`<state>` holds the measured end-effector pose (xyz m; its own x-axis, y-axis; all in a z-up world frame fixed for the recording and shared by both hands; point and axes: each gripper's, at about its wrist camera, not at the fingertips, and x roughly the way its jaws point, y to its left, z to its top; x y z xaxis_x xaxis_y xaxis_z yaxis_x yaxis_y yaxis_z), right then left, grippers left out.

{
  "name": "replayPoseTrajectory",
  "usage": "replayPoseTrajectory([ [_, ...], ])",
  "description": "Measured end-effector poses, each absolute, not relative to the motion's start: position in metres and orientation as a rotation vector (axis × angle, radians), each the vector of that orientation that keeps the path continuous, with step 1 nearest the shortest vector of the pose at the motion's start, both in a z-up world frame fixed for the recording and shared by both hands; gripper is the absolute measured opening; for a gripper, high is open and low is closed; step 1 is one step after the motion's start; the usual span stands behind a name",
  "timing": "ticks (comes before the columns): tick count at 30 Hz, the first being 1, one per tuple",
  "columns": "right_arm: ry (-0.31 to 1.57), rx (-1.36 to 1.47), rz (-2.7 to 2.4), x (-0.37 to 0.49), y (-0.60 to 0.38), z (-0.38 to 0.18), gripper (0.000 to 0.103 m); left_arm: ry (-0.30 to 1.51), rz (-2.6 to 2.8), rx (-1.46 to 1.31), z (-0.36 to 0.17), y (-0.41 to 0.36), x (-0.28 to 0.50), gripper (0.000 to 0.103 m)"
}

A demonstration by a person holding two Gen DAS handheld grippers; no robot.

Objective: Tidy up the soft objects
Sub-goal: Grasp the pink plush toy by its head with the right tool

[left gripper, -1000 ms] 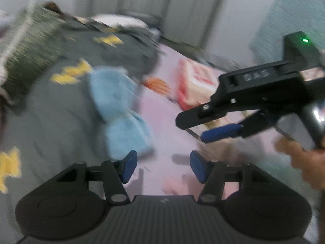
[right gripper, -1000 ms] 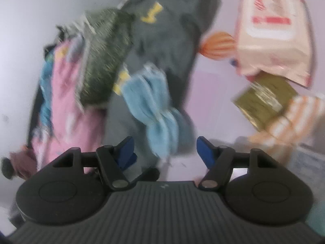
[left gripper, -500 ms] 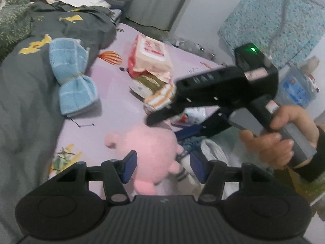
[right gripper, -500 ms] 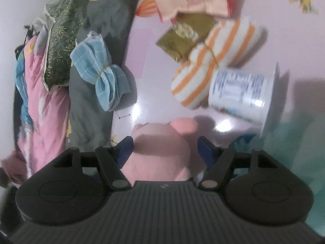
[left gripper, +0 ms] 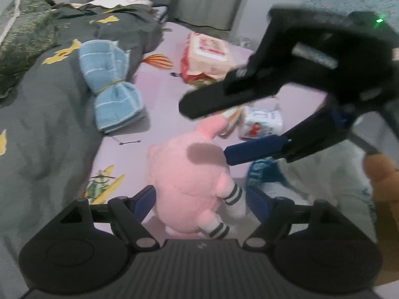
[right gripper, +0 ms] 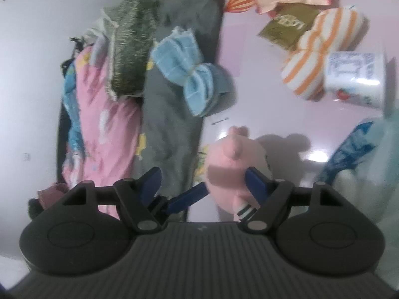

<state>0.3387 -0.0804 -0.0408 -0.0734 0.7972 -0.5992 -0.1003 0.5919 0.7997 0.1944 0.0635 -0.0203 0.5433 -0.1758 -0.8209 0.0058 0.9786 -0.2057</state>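
My left tongs [left gripper: 199, 199] are spread wide & have just been opening; the pink plush toy [left gripper: 189, 174] sits between the blue pads, body lying on the lilac bed sheet [left gripper: 159, 94]. Can't see either pad pressing into it, so no grip. Its striped sock legs point back toward the tongs.

My right tongs [right gripper: 202, 182] also stand wide & have just been opening. In the right wrist view the plush is next to the right-hand pad, maybe brushing it, w/ a gap on the other side, so not clamped. A blue pad of the left tongs shows low between my right fingers. In the left wrist view the right tongs reach in from the right, above the plush, blurred; my hand [left gripper: 381, 174] is on the handle at the edge.

Further out: blue towel bundle [left gripper: 112, 92] tied in the middle, lying on the grey blanket [left gripper: 45, 114] at its edge by the sheet. Orange-striped soft bundle [right gripper: 321, 52] is beside a white container [right gripper: 354, 79] lying on its side, touching or nearly. Wipes pack [left gripper: 209, 54] beyond that, olive packet [right gripper: 289, 25] just beside it. Green patterned pillow [left gripper: 22, 39] far left; pink bedding [right gripper: 99, 124] next to the blanket.
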Motion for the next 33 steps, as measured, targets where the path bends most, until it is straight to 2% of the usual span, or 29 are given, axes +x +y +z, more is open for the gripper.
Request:
replayPoseTrajectory([
  [9, 1.354, 0.635, 0.747, 0.343, -0.083, -0.036, 0.076, 0.993, -0.105, -0.335, -0.031, 0.094, 0.194, 0.078],
  [16, 1.502, 0.59, 0.721, 0.341, -0.057, -0.081, 0.077, 0.98, -0.115, -0.386, -0.036, 0.102, 0.19, 0.078],
  [20, 1.494, 0.577, 0.711, 0.336, -0.05, -0.088, 0.077, 0.975, -0.11, -0.408, -0.035, 0.104, 0.188, 0.078],
  [25, 1.453, 0.518, 0.704, 0.335, -0.054, -0.069, 0.071, 0.962, -0.138, -0.413, -0.025, 0.102, 0.182, 0.078],
  [33, 1.319, 0.194, 0.586, 0.346, -0.064, -0.006, 0.073, 0.938, -0.139, -0.386, -0.017, 0.101, 0.17, 0.079],
])
